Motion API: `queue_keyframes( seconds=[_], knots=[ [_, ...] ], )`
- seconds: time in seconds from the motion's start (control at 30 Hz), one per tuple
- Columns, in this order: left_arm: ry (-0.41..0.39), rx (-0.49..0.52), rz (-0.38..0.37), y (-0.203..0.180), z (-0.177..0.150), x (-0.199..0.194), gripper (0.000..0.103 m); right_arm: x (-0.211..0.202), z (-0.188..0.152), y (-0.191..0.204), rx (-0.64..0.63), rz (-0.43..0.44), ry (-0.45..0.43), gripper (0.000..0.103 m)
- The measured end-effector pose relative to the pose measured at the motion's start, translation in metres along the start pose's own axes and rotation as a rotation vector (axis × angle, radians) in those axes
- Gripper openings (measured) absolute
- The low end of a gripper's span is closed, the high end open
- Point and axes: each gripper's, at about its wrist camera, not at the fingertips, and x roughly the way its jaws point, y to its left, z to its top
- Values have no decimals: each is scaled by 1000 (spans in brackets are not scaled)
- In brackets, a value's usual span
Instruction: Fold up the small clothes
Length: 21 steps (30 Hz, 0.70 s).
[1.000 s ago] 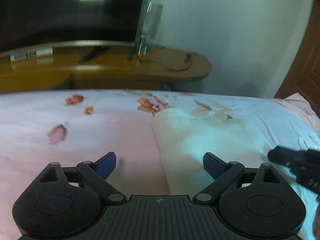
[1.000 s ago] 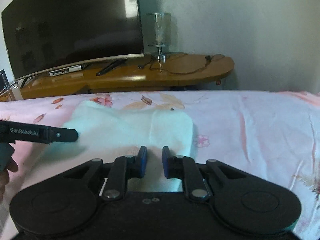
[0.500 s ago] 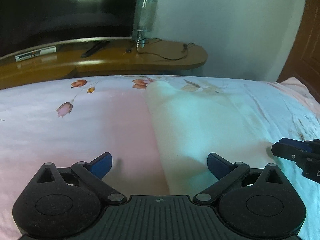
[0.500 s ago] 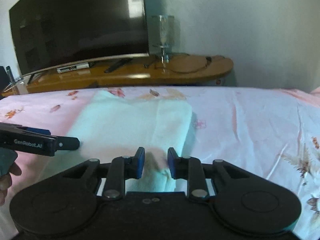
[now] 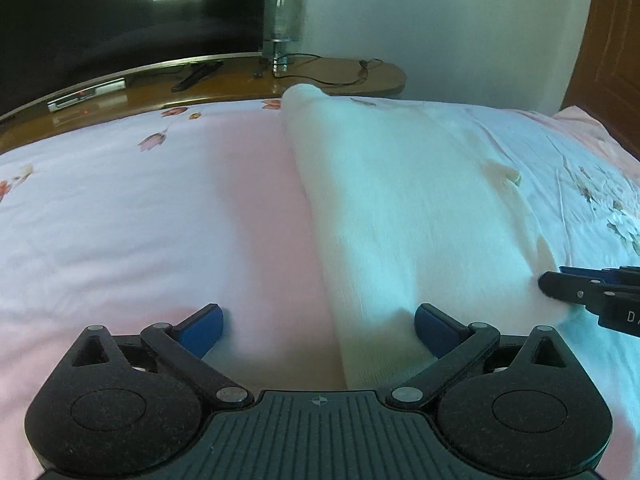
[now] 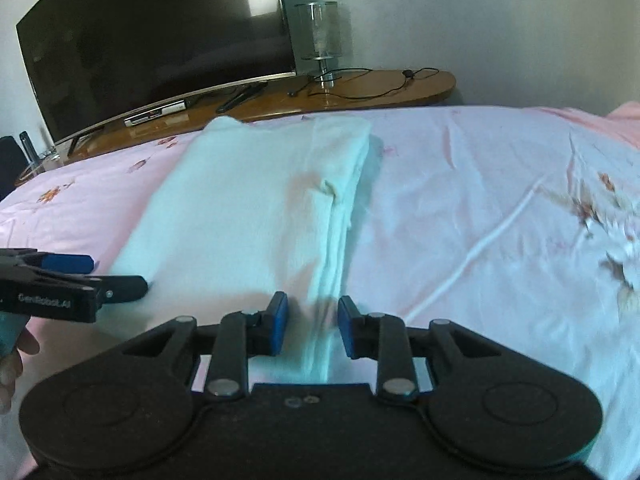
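A white garment (image 5: 400,208) lies flat on the pink floral bedsheet, folded into a long strip; it also shows in the right wrist view (image 6: 256,208). My left gripper (image 5: 318,330) is open wide and straddles the garment's left near edge, low over the bed. My right gripper (image 6: 312,330) is open, its jaws a little apart on either side of the garment's right folded edge near the near end. Each gripper shows in the other's view, the right one (image 5: 592,292) and the left one (image 6: 72,284).
The bedsheet (image 6: 480,220) stretches right and left of the garment. Behind the bed stands a wooden TV bench (image 6: 360,92) with a large dark television (image 6: 152,44), a glass lamp (image 6: 322,36), a remote and cables.
Both grippers have drawn back toward me along the garment and more of it shows. My right gripper's jaws have opened wider. The left gripper stayed open.
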Motion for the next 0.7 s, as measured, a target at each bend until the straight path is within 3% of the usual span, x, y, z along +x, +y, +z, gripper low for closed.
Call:
queue_keyframes(
  seconds=[0.27, 0.4, 0.47, 0.5, 0.57, 0.63, 0.7],
  knots=[
    [9, -14, 13, -1, -11, -15, 101, -6, 0, -7, 59, -3, 2, 27],
    [13, -14, 0, 1, -15, -18, 101, -13, 4, 4, 17, 13, -19, 25],
    [13, -17, 0, 3, -15, -21, 101, -10, 2, 6, -13, -2, -7, 10],
    [2, -17, 2, 3, -15, -24, 101, -12, 3, 3, 7, 9, -13, 9],
    [-10, -7, 20, 4, -16, -23, 101, -20, 5, -2, 39, 28, -34, 9],
    [16, -7, 19, 2, -16, -12, 103, -10, 3, -5, 52, 15, 24, 9],
    [19, 1, 12, 3, -8, -11, 103, -5, 4, -7, 70, -3, 15, 12]
  ],
)
